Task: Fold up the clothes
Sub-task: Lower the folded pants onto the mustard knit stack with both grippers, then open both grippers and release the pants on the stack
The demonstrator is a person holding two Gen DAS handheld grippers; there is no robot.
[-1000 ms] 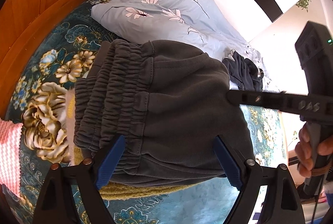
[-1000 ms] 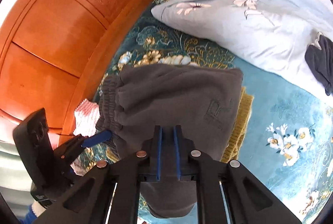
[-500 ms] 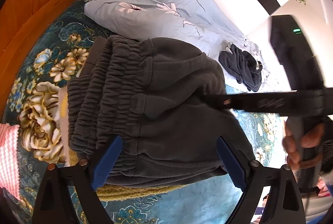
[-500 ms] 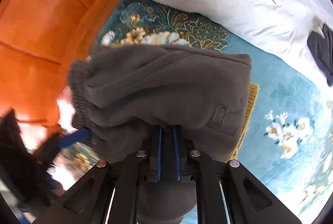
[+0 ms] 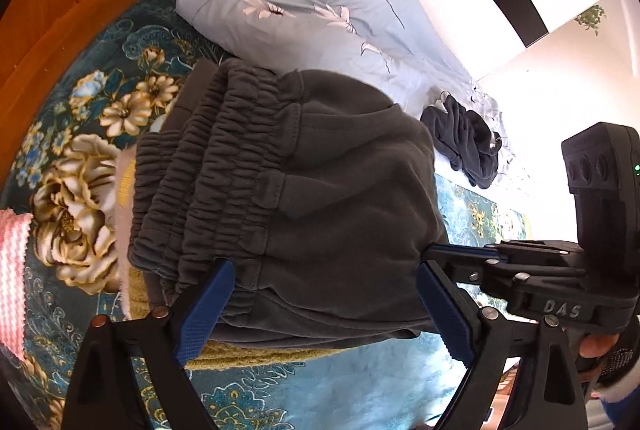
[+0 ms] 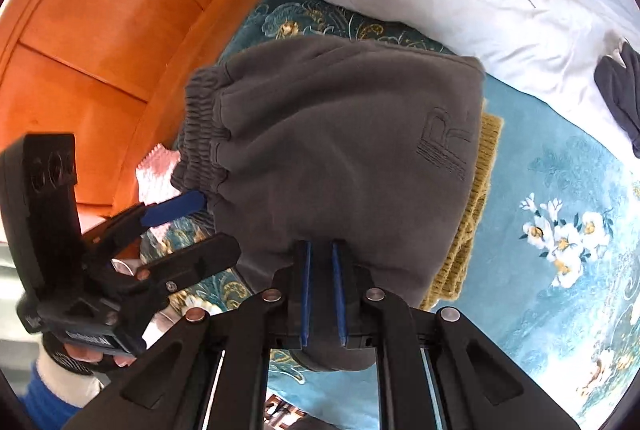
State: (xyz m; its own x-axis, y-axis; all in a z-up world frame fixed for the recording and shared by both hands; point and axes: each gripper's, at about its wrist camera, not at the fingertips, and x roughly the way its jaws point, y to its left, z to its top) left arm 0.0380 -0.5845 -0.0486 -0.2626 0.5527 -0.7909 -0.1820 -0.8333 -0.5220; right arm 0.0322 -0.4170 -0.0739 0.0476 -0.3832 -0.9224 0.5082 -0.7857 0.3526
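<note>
From the left wrist view, the folded dark grey fleece trousers with a gathered elastic waistband (image 5: 288, 198) lie straight ahead of the left gripper (image 5: 320, 310), toward twelve o'clock, on top of a mustard-yellow knitted garment (image 5: 248, 354), which rests on the teal bedspread with gold flowers (image 5: 92, 166). The jaws of the left gripper stand wide, one blue pad at each side of the near edge of the bundle, and I cannot tell whether they touch the cloth; they do not pinch it. The waistband runs from about seven o'clock to one o'clock, so the long axis of the bundle lies slanted across the jaws. The right gripper (image 5: 430, 253) comes in from three o'clock and meets the right edge of the trousers. A crumpled dark garment (image 5: 464, 146) waits well apart at two o'clock, on the pale blue quilt with daisies (image 5: 320, 2).

From the right wrist view, the right gripper (image 6: 322, 262) has its pads narrow, nearly together, and a fold of the grey cloth is pinched between them; the cloth hangs below the pads. The rest of the trousers spreads toward twelve o'clock, with the waistband at ten o'clock near the orange wooden headboard (image 6: 100, 30). The left gripper (image 6: 176, 208) is at nine o'clock, just beside the waistband end.

I judge that the right hand is nearer to the work, because it alone holds the cloth. The fleece looks thick and soft, with embroidered letters, and the fold seems nearly finished.
</note>
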